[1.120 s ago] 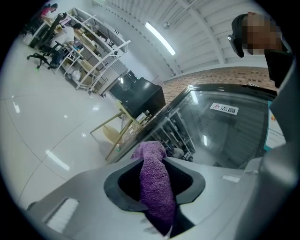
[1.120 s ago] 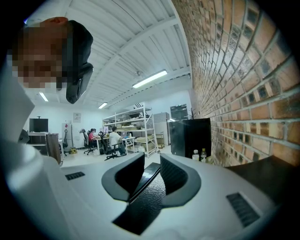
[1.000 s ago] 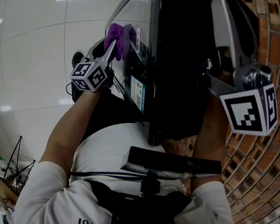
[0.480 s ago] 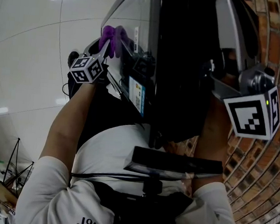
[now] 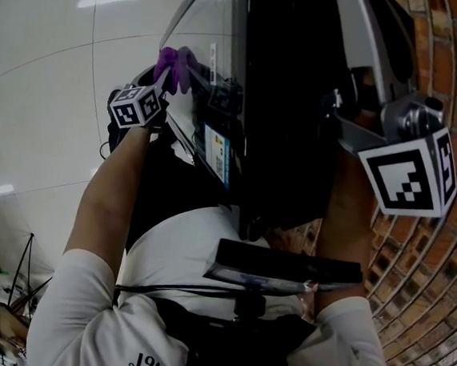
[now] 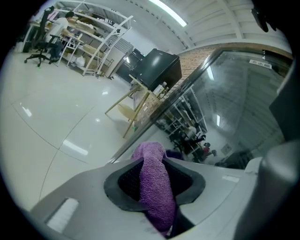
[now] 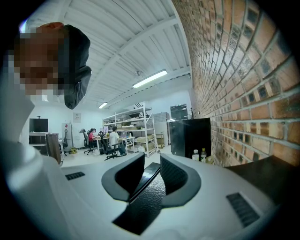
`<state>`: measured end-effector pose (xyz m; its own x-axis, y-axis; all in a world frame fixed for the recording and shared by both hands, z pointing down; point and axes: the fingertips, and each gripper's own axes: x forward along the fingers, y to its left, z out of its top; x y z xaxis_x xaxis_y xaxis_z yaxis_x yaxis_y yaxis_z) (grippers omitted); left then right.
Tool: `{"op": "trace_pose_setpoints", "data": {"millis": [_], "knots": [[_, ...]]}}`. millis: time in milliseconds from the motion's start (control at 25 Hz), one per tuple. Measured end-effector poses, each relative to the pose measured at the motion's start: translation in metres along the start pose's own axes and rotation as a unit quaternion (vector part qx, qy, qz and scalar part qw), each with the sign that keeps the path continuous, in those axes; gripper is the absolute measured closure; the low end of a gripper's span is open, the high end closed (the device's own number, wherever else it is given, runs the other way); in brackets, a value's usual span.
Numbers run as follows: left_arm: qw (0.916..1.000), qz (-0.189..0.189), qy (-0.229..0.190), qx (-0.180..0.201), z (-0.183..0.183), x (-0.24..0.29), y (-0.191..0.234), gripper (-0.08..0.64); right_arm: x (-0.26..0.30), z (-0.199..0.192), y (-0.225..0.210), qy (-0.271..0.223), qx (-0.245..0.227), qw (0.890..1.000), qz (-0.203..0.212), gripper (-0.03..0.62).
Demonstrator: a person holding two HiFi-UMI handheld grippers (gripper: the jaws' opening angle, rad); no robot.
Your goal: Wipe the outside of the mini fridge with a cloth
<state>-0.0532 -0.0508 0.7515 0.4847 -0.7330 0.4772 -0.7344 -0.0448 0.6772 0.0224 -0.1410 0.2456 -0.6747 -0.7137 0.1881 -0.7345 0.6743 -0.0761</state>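
The mini fridge [image 5: 288, 103] is a black box with a glass door [image 5: 218, 40], seen from above beside a brick wall. A purple cloth [image 5: 175, 64] is pinched in my left gripper [image 5: 177, 73], which presses it against the glass door. In the left gripper view the cloth [image 6: 152, 187] fills the gap between the jaws of the left gripper [image 6: 154, 180], with the glass door [image 6: 234, 108] just ahead. My right gripper [image 5: 355, 17] reaches along the fridge's far side. Its jaws, in the right gripper view [image 7: 145, 176], are shut on a thin black textured edge [image 7: 140, 201] of the fridge.
The brick wall [image 5: 438, 263] runs close along the right. White tiled floor [image 5: 45, 80] lies to the left. A label [image 5: 217, 155] is stuck on the door. Farther off are a black box on a wooden stand [image 6: 157, 70], shelving [image 6: 89, 33] and another black cabinet [image 7: 190, 136].
My left gripper has slid the purple cloth down the glass door, drifting left and away in the head view. The right gripper has kept still on the fridge's edge.
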Motion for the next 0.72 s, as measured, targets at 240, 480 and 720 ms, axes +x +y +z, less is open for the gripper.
{"op": "trace_pose_setpoints", "data": {"millis": [240, 480, 720], "knots": [[0.9984, -0.029, -0.049, -0.006, 0.038, -0.029, -0.032, 0.454, -0.001, -0.001, -0.002, -0.004, 0.003, 1.000, -0.001, 0.499], [0.9884, -0.095, -0.118, -0.003, 0.107, -0.104, -0.119, 0.453, -0.005, -0.002, -0.006, 0.001, -0.003, 1.000, -0.012, 0.499], [0.9790, -0.140, -0.148, 0.003, 0.159, -0.179, -0.197, 0.453, -0.002, -0.006, -0.005, 0.013, -0.004, 1.000, -0.016, 0.499]]}}
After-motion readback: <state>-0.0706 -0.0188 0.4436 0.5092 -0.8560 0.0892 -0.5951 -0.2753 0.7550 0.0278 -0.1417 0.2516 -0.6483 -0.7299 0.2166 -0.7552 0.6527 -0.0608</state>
